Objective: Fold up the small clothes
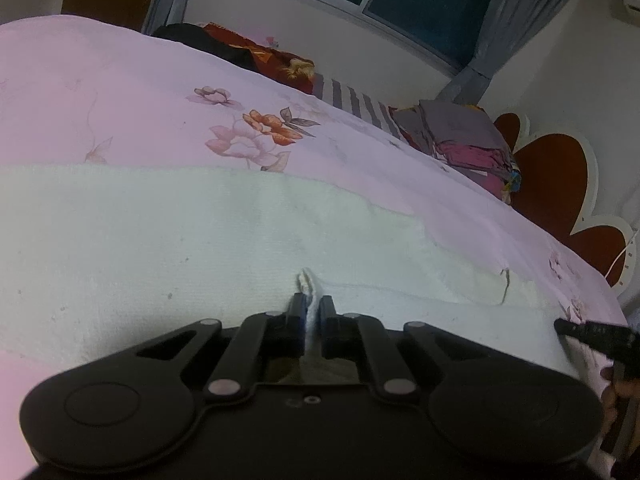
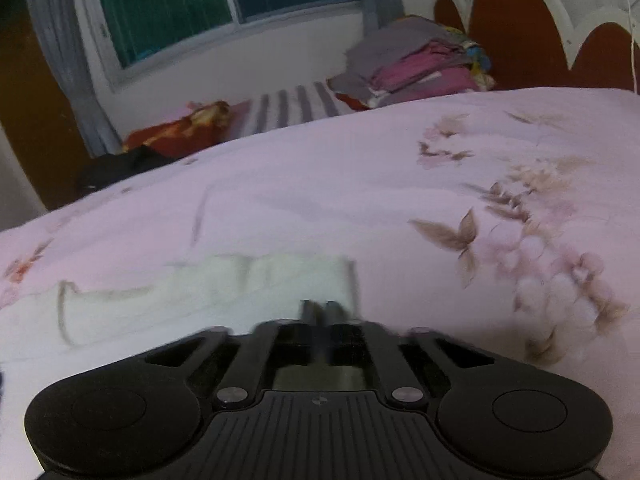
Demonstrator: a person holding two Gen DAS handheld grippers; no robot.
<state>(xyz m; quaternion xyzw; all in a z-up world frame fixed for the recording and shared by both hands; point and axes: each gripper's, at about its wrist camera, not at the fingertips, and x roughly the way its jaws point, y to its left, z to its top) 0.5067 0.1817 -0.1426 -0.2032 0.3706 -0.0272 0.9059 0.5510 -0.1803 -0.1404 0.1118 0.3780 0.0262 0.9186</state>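
A small white cloth [image 1: 180,232] lies spread flat on the pink floral bedsheet [image 1: 120,92]. My left gripper [image 1: 311,304] is shut on the cloth's near edge, a pinch of white fabric sticking up between its fingers. The right gripper's black fingertip [image 1: 576,328] shows at the right edge of the left wrist view, at the cloth's near right end. In the blurred right wrist view, my right gripper [image 2: 319,308] has its fingers close together at the near right corner of the white cloth [image 2: 208,292]; whether fabric is pinched there is unclear.
A stack of folded grey and pink clothes [image 1: 464,144] sits at the head of the bed by the red and white headboard [image 1: 560,184]. A striped cloth [image 1: 352,104], a red patterned item [image 1: 280,60] and a dark garment [image 1: 200,40] lie along the far edge under the window.
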